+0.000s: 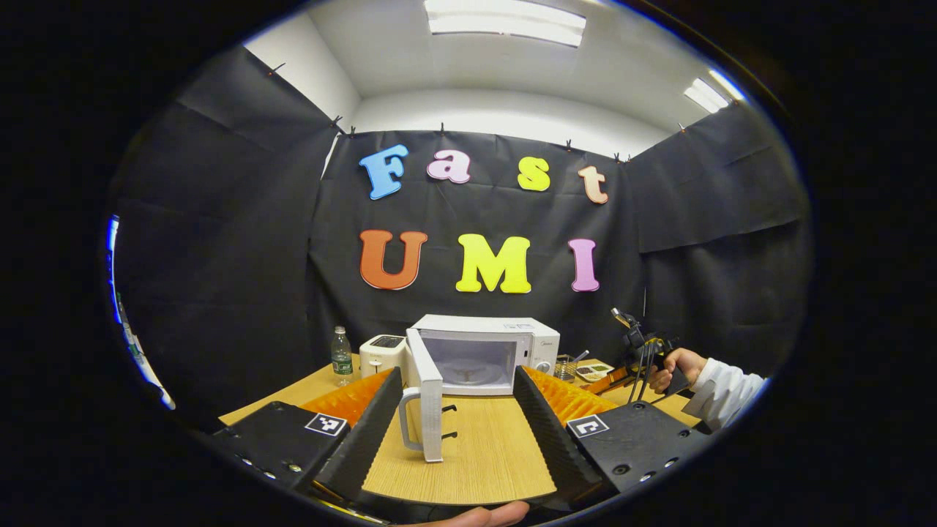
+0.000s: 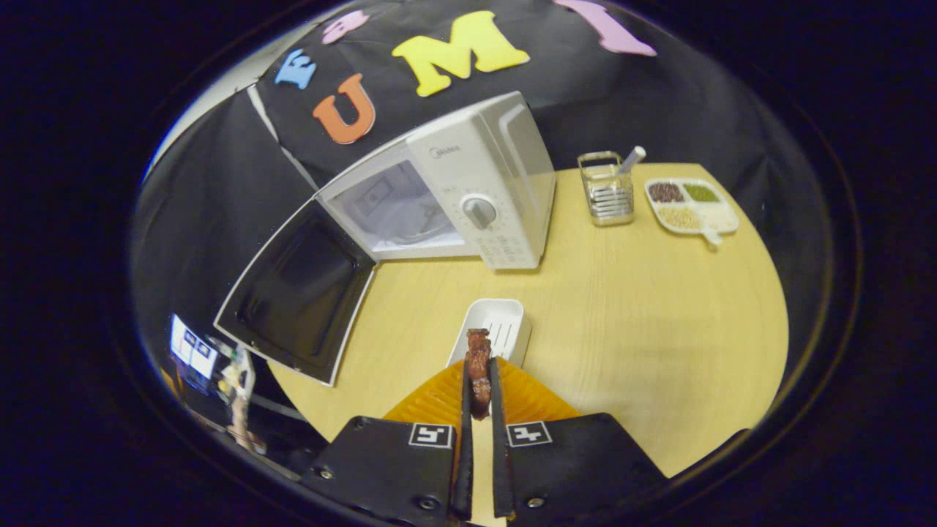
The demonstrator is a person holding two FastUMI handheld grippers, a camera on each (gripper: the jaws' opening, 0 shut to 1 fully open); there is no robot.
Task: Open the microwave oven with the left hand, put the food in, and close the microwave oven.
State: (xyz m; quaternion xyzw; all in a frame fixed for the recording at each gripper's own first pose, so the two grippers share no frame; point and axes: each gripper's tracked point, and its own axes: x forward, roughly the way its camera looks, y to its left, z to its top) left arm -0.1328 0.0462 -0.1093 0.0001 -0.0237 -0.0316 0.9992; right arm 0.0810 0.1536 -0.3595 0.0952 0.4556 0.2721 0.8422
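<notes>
In the right gripper view, the right gripper (image 2: 479,410) is seen with its jaws drawn narrow, both fingers pressed on a strip of dark red food (image 2: 479,369). The strip is held with its long axis running along the fingers, its free end projecting past the tips. Just beyond that end, a small white dish (image 2: 501,322) is seen on the wooden table (image 2: 644,307); whether the food touches its rim cannot be told. Farther on and to the left of the gripper's line, the microwave oven (image 2: 468,190) stands with its door (image 2: 296,293) swung fully out on the left-hand hinge, so that the cavity is exposed. The coming move is judged to turn on this offset: the cavity mouth lies ahead and leftward of the held strip, and the strip would have to be carried across the dish and turned toward the opening, end first. A wire holder (image 2: 606,189) and a divided plate (image 2: 692,205) lie well apart to the right, clear of that path.

In the left gripper view, the left gripper (image 1: 457,432) is seen with jaws spread wide and nothing between them. The door's edge and handle stand between the fingers, farther off. The left gripper is judged the nearer one to the door for closing.
</notes>
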